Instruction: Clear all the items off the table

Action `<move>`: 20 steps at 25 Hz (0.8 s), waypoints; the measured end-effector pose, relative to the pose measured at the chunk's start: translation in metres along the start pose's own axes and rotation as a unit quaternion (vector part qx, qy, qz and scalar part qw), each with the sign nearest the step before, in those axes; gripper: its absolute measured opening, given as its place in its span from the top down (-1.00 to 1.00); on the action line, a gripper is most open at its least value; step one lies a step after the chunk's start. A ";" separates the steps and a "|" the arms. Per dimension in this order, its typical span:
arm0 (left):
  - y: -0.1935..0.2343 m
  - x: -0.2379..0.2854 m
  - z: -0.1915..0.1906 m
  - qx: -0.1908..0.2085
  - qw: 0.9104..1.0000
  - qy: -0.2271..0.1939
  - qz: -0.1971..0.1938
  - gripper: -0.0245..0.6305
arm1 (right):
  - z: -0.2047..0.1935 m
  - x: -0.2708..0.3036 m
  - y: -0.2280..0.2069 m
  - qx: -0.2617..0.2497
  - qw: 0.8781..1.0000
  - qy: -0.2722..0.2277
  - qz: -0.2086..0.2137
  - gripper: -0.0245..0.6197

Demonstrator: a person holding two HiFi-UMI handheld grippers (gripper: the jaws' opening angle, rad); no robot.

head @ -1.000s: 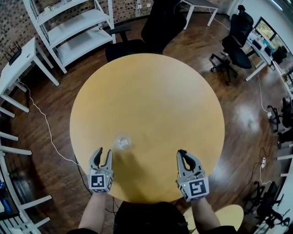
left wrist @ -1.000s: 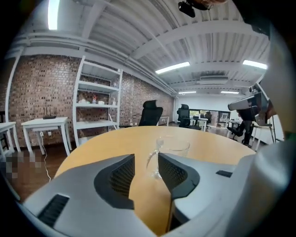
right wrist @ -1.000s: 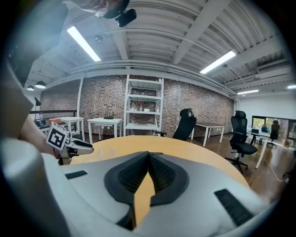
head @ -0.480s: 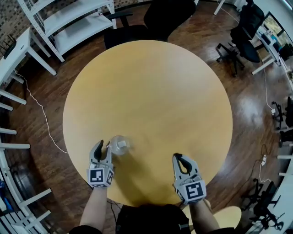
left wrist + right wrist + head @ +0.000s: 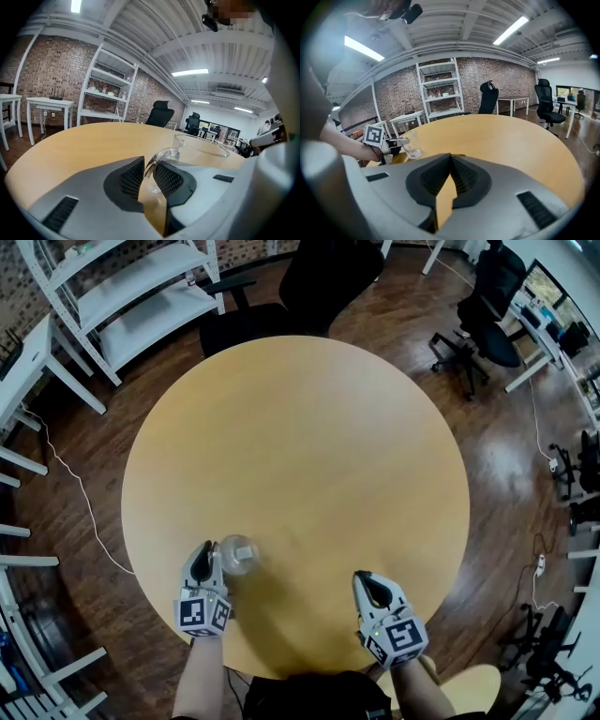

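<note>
- Plainly, only one item sat on the round wooden bench [image 5: 309,427]: a clear glass cup [image 5: 238,555], upright, near the edge closest to me and on my left.
- Left tongs [image 5: 204,551] lay low over the bench just beside the cup, on its left in the head view, pointing away from me.
- From the left gripper view, the cup's handle [image 5: 159,157] stood between the two ribbed pads of the left tongs [image 5: 149,171], with the cup's body [image 5: 199,149] just beyond and right of the tips.
- Those jaws had just been closing. They stood narrow with the handle between them, and as far as I could see the pads were pinching it.
- The cup's base was on the bench surface.
- Right tongs [image 5: 366,579] were over the near right part of the bench, well apart from the cup.
- In the right gripper view, the right tongs [image 5: 451,161] had their jaws pressed together with nothing in them; the cup [image 5: 411,145] showed far off to the left there.
- Beyond the bench's far edge I saw a black office chair [image 5: 319,277] and a white shelving unit [image 5: 141,287] on the wooden floor.
</note>
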State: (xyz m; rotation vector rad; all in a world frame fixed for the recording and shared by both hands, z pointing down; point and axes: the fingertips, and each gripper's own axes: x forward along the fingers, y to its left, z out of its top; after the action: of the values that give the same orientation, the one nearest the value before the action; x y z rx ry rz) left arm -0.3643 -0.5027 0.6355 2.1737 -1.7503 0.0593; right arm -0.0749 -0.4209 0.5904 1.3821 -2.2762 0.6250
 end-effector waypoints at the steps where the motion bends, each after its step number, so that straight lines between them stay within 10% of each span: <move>1: -0.001 0.001 0.002 -0.002 1.000 -0.003 -0.003 0.79 | 0.001 0.000 0.000 0.000 1.000 -0.002 0.000 0.91; 20: -0.050 -0.063 0.103 0.058 0.992 -0.068 -0.090 0.88 | 0.034 -0.073 0.047 0.004 0.989 -0.128 -0.068 0.91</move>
State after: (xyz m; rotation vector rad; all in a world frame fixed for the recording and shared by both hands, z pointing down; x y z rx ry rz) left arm -0.3499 -0.4652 0.5114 2.4641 -1.6500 -0.0343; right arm -0.0893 -0.3683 0.5144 1.6900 -2.3462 0.4346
